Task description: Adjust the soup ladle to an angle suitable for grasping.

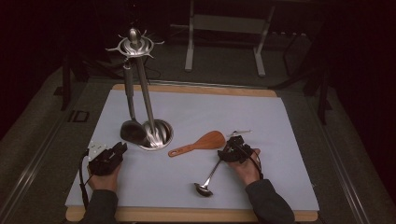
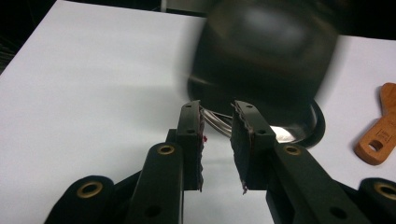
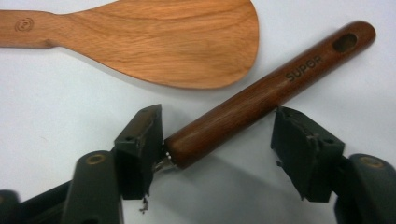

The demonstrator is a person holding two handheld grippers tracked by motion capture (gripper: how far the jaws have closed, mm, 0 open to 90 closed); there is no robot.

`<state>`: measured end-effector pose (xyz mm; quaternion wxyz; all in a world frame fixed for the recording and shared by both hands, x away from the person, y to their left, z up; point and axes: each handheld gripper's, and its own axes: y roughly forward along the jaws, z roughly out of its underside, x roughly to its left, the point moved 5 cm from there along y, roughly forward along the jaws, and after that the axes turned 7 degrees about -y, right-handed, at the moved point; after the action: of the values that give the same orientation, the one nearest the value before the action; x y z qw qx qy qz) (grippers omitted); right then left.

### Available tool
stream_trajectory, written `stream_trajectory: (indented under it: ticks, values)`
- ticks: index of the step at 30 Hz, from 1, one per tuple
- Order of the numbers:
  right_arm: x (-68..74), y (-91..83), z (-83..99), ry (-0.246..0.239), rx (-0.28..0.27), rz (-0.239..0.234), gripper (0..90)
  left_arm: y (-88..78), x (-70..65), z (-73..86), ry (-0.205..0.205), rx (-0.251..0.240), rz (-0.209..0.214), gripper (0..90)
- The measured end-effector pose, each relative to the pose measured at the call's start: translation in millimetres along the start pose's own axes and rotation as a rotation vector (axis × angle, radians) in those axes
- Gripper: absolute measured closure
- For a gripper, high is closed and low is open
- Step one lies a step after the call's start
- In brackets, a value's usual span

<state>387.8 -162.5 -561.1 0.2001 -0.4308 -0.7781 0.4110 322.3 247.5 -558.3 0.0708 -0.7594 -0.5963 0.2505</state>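
While tongs (image 3: 219,140) straddle ladle (image 1: 210,175), margins wide.

in the left gripper view the dark bowl of the hanging ladle (image 2: 266,51) is badly blurred at twelve o'clock, and its handle is cut off by the top edge. the stand base (image 2: 299,133) is largely hidden behind that bowl, and the wooden spatula (image 2: 380,126) is cropped at three o'clock. in the right gripper view the spatula handle (image 3: 23,28) is cut off at nine o'clock, and the metal shaft of the wood-handled ladle (image 3: 266,93) is hidden behind the pad at seven o'clock. in the high view its handle is covered by the right gripper (image 1: 237,150).
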Motion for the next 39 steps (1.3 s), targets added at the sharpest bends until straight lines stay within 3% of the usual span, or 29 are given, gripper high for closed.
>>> stream_trajectory:
  ticks: [5,9,13,16,17,21,22,26,30,34,37,39]
  values:
    - [4.4,-0.1,-0.3,-0.022,0.029,0.023,35.1,0.1,-0.1,0.1,0.001,0.001,-0.003,73.7]
    - [-1.0,-4.5,0.0,-0.051,0.077,-0.019,42.2,0.0,-0.2,0.1,0.001,0.0,-0.001,73.6]
    - [-12.9,-8.9,1.1,-0.082,0.114,-0.064,55.2,-0.2,-0.2,-0.1,-0.004,-0.005,0.0,73.6]
    - [-19.1,-10.4,0.4,-0.111,0.15,-0.08,57.4,-0.3,-0.1,0.0,-0.003,-0.003,0.0,73.5]
    - [-27.7,-12.5,-0.3,-0.163,0.211,-0.095,60.1,0.0,0.1,0.0,-0.005,-0.001,0.0,73.5]
    - [-40.1,-12.9,-3.6,-0.22,0.278,-0.061,65.7,0.4,-0.3,0.1,-0.001,0.001,-0.004,73.5]
    - [-43.5,-12.5,-4.9,-0.221,0.287,-0.057,67.1,0.3,-0.1,0.1,0.001,0.001,-0.004,73.5]
    - [-51.5,-9.5,-10.1,-0.152,0.289,-0.093,68.7,0.3,0.0,0.1,0.0,0.001,-0.004,73.4]
    - [-51.0,-5.0,-12.5,-0.107,0.303,-0.111,67.4,0.4,-0.1,0.0,-0.003,0.0,-0.003,73.4]
    - [-48.7,-0.1,-19.3,-0.081,0.319,-0.092,65.3,0.4,0.1,0.0,-0.004,0.0,-0.004,73.3]
    - [-46.7,2.2,-23.0,-0.103,0.358,-0.061,69.3,0.5,0.1,0.1,-0.004,0.001,-0.004,73.3]
    - [-48.2,3.0,-25.1,-0.077,0.376,-0.062,71.2,0.2,0.1,0.0,-0.007,-0.001,-0.003,73.3]
